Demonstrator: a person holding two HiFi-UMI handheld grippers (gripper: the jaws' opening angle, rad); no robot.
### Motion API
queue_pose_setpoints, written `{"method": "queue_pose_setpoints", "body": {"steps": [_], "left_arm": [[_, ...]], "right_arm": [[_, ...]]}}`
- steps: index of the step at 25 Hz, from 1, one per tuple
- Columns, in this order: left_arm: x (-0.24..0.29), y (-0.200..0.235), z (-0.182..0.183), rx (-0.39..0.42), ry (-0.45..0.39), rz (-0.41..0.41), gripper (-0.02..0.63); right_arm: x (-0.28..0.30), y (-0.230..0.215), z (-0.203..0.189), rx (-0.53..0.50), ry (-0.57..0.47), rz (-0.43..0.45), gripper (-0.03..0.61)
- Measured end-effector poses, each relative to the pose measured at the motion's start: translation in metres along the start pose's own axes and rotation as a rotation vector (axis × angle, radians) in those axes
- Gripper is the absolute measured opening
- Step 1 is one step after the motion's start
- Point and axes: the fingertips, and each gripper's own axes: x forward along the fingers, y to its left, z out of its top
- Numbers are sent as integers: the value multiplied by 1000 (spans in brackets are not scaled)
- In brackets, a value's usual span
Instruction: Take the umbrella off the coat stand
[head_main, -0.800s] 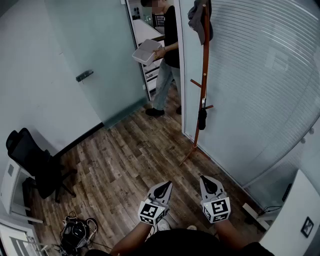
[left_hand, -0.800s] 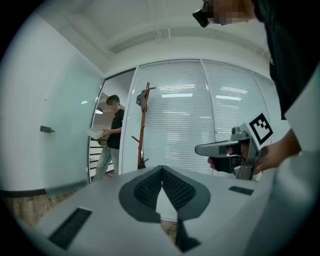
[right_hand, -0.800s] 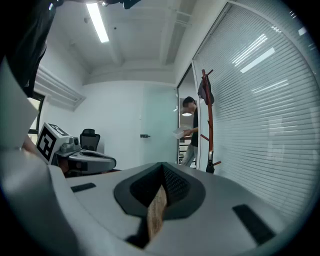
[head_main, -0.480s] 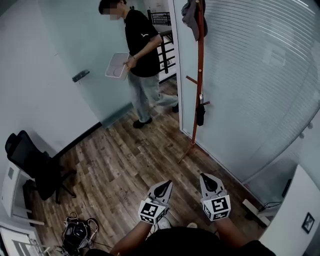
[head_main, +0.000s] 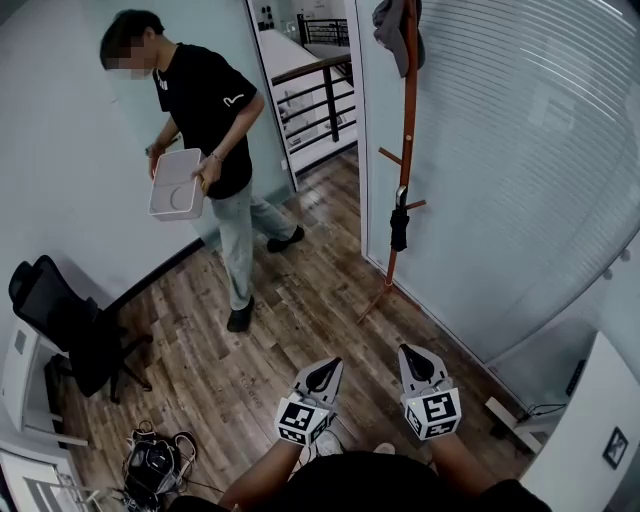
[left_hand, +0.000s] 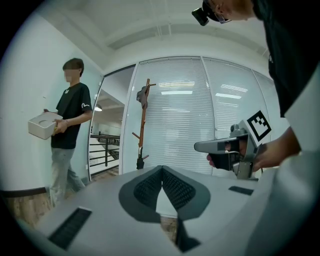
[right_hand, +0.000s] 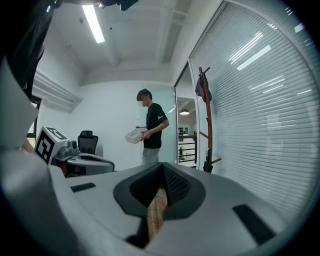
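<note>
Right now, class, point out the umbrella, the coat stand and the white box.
umbrella (head_main: 399, 230), head view, its folded black body.
coat stand (head_main: 408, 120), head view, its upright pole.
white box (head_main: 175, 186), head view, its open inside.

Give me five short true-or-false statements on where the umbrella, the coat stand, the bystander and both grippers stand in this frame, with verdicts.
1. The folded umbrella hangs from a lower peg of the coat stand. True.
2. The right gripper is shut on the umbrella. False: its fingers are together on nothing, well short of the stand.
3. A person is carrying a white tub. True.
4. The top of the coat stand is bare. False: a grey garment hangs there.
5. The left gripper has its fingers wide apart. False: they are together and empty.
</note>
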Motion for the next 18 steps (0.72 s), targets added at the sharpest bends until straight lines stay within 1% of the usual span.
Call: {"method": "queue_pose_setpoints", "body": {"steps": [5, 8, 10, 14, 18], "left_arm": [[-7, 20, -6, 0, -1, 11, 14], [-12, 31, -10, 17, 4, 5, 14], [-17, 39, -18, 11, 18, 2, 14], [-24, 54, -26, 28, 32, -27, 14], [-29, 65, -20, 50, 15, -52, 14]], "right_arm": [[13, 15, -7, 3, 20, 7, 6], [25, 24, -10, -12, 41, -1, 6], [32, 29, -12, -16, 48, -12, 6], [47, 36, -14, -17, 49, -38, 6], [53, 37, -15, -44, 57, -62, 6]]}}
